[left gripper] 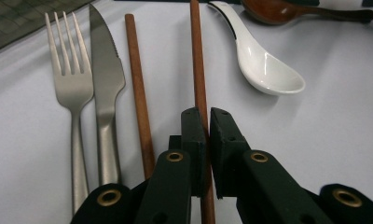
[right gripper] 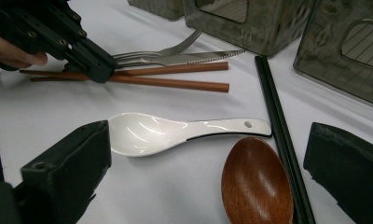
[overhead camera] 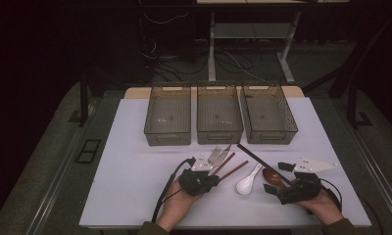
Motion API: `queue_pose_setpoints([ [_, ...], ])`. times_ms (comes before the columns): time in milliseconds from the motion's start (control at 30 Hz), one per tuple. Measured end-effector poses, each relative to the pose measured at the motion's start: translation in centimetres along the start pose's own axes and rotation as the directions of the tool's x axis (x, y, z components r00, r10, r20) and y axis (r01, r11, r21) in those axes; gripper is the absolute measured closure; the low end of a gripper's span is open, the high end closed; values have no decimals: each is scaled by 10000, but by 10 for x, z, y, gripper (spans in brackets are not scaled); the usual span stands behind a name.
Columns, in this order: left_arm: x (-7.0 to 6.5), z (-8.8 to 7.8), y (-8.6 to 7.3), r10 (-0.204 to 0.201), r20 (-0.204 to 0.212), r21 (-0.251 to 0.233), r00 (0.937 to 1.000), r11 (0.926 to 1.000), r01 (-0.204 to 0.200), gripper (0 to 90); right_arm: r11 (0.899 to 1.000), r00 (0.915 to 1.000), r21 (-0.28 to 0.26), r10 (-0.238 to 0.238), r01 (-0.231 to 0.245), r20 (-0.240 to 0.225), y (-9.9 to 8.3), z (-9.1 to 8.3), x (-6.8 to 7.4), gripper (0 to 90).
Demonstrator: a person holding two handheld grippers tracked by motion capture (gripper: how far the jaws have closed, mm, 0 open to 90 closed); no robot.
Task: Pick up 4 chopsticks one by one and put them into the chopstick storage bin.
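— So, where are you right now?

— My left gripper point(left gripper: 207, 122) is clenched on one brown chopstick point(left gripper: 198, 70), low on its shaft. It lies on the white table point(overhead camera: 130, 186) toward the near edge, beside its twin point(left gripper: 139, 88), the knife point(left gripper: 105, 79) and the fork point(left gripper: 70, 79).

— And the right gripper point(right gripper: 212, 163)?

— Jaws spread wide, holding nothing, poised over the wooden spoon point(right gripper: 257, 184) and white spoon point(right gripper: 175, 133), with the black chopsticks point(right gripper: 278, 126) alongside.

— How will you lift cleanly?

— I'd raise it straight up, keeping it level, since I grip near one end and it may droop or twist. I'd stay clear of the twin, then carry it toward one of the three bins point(overhead camera: 219, 115) at the far edge.
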State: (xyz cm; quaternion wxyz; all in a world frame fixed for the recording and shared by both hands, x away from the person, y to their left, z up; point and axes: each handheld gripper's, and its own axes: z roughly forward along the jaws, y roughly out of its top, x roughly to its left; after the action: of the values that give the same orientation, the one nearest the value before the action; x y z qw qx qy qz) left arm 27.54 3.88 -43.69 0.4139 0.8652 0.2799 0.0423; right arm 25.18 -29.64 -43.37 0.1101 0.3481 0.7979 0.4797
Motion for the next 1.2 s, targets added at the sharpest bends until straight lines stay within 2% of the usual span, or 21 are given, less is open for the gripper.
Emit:
queue_pose_setpoints([
  [267,6,-9,3,-97,333,-165,9994,9998,102,841,10000,10000,72,-35,35,-25,-1,2,1,6],
  [433,11,-17,5,85,491,-220,9988,9997,-74,840,10000,10000,73,-24,24,-41,-1,2,1,6],
  [533,13,-20,5,-16,603,-361,9982,9993,38,841,10000,10000,92,-3,3,-20,-1,2,0,6],
  [667,18,-28,7,221,764,-422,9968,9989,-189,840,10000,10000,93,0,0,-38,-1,2,0,6],
  [1000,29,-47,11,226,837,-677,9962,9976,-170,840,10000,10000,86,33,-32,-89,-1,2,0,6],
  [1200,34,-52,12,145,803,-805,9967,9967,-80,840,10000,10000,68,37,-36,-92,-1,1,0,6],
])
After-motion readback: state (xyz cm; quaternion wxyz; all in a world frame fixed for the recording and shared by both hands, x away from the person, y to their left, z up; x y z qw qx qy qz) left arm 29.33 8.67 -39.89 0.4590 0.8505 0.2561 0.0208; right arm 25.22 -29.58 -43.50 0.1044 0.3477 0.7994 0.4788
